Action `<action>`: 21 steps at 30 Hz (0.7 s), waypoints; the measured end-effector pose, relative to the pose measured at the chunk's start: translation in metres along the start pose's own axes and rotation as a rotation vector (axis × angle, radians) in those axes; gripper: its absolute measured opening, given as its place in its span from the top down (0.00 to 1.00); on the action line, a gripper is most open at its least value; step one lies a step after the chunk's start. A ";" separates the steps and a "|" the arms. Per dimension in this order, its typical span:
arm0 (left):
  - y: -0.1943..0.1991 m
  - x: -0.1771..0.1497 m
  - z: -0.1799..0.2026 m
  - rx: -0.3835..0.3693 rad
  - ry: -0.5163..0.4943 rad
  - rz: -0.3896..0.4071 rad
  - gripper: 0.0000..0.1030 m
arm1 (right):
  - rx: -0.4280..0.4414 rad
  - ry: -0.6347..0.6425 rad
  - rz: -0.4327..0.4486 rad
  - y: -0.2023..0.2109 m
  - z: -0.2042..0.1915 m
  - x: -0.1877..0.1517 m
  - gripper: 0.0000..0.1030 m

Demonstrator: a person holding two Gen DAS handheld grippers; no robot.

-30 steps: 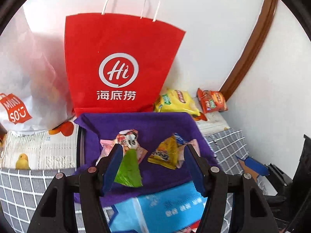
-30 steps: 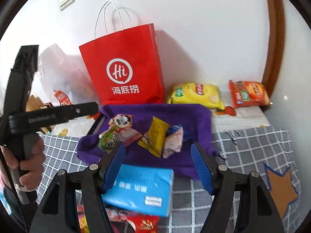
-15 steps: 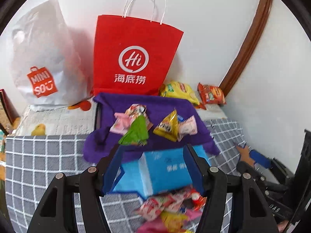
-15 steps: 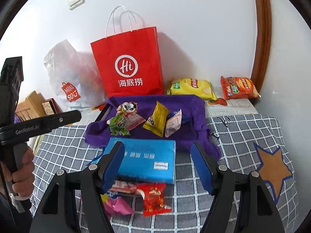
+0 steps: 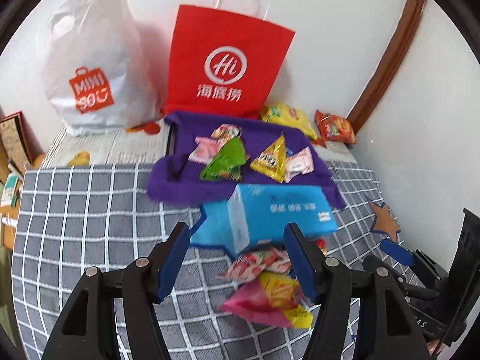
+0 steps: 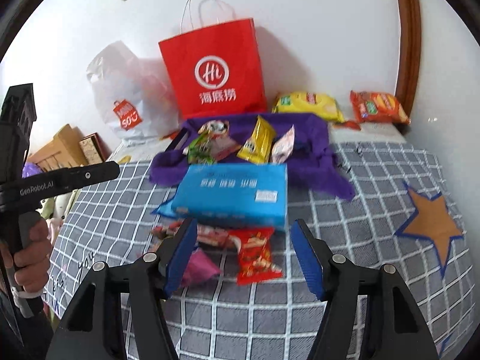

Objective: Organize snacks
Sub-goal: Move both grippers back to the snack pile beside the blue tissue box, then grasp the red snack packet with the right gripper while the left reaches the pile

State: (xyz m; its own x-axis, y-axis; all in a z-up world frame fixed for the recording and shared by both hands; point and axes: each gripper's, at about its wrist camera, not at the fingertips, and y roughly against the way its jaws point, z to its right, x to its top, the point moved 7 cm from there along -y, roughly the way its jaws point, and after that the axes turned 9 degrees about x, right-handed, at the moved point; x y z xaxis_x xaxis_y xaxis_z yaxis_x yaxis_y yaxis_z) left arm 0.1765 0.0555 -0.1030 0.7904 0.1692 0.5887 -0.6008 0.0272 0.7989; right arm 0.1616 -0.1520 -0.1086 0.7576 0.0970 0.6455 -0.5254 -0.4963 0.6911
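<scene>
Since the earlier frames both grippers have drawn back from the purple cloth (image 5: pixel 180 180), so the blue box (image 5: pixel 279 213) and the loose packets in front of it now fill the near field. The left gripper (image 5: pixel 237 258) has its jaws spread wide and holds nothing; the right gripper (image 6: pixel 243 249) is likewise wide and empty. Both hover above the checked cover (image 6: pixel 360 210), apart from every item.

Four or five snack packets lie gathered on the purple cloth, which appears to serve as the collection area: a green packet (image 5: pixel 225 162), a yellow packet (image 5: pixel 271 159) and a pale pink packet (image 5: pixel 298 165) among them. The unsorted group lies just in front of the blue box: a red packet (image 6: pixel 255 255), a magenta packet (image 6: pixel 198 265) and others partly under the box edge. Two crisp bags (image 6: pixel 339 106) rest by the wall beside the red paper bag (image 6: pixel 214 69).

The wide jaw setting probably prepares a pick from the near pile. Thin foil may slip; grip at the packet body.
</scene>
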 end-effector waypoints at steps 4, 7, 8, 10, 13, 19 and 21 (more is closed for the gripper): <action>0.001 -0.009 -0.005 -0.001 0.007 -0.019 0.39 | -0.012 -0.005 -0.027 -0.011 0.008 -0.016 0.37; 0.001 -0.013 -0.009 0.013 0.008 -0.023 0.39 | -0.009 -0.021 -0.062 -0.024 0.017 -0.025 0.43; 0.000 -0.015 -0.010 0.011 0.011 -0.026 0.39 | -0.006 -0.029 -0.069 -0.029 0.019 -0.028 0.43; -0.004 -0.017 -0.012 0.009 0.021 -0.035 0.39 | 0.000 -0.030 -0.077 -0.036 0.023 -0.031 0.43; -0.013 -0.020 -0.016 0.011 0.040 -0.053 0.39 | 0.007 -0.034 -0.101 -0.052 0.028 -0.036 0.43; -0.030 -0.026 -0.017 -0.004 0.045 -0.089 0.39 | 0.020 -0.038 -0.161 -0.086 0.035 -0.044 0.43; -0.034 -0.027 -0.016 -0.015 0.045 -0.099 0.39 | 0.030 -0.053 -0.169 -0.093 0.038 -0.046 0.52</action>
State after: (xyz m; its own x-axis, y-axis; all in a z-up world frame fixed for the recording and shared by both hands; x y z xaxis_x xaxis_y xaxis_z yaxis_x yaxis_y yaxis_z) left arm 0.1736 0.0657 -0.1477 0.8399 0.2090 0.5008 -0.5223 0.0605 0.8506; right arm 0.1906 -0.1426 -0.2146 0.8539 0.1360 0.5023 -0.3775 -0.5025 0.7778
